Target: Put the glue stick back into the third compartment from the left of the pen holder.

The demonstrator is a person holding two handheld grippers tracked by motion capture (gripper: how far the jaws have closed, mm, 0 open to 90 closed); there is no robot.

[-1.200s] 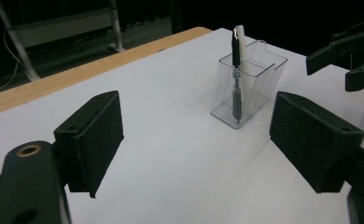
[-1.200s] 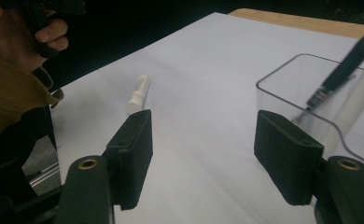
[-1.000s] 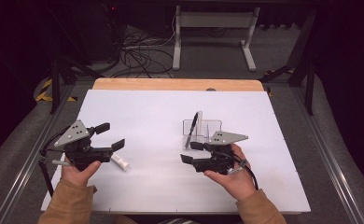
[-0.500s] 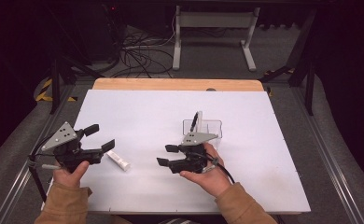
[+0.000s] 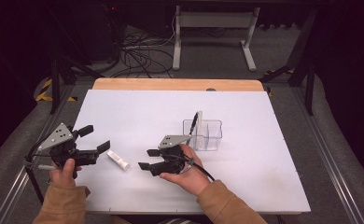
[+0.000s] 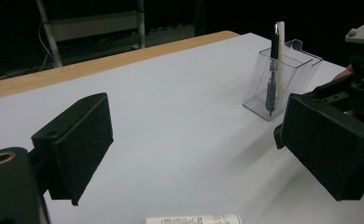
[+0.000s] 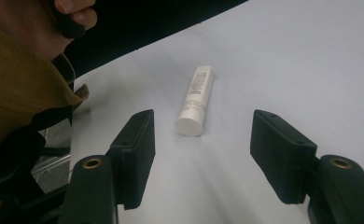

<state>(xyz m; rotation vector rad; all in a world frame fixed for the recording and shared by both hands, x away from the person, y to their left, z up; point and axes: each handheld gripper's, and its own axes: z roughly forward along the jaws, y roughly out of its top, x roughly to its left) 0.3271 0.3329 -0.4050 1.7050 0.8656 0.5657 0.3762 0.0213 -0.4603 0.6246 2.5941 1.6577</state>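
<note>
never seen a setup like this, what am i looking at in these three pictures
A person sits at a white table holding a hand-operated two-jaw gripper in each hand. The high view looks down from above: left gripper, right gripper. The other two pictures come from cameras riding on the grippers, looking along their black jaws. On the table lies a small white tube between the grippers, and farther back stands a clear holder with a pen in it. Both grippers are open and hold nothing; the left one's jaws have just been opening. The right gripper points at the tube.
</note>
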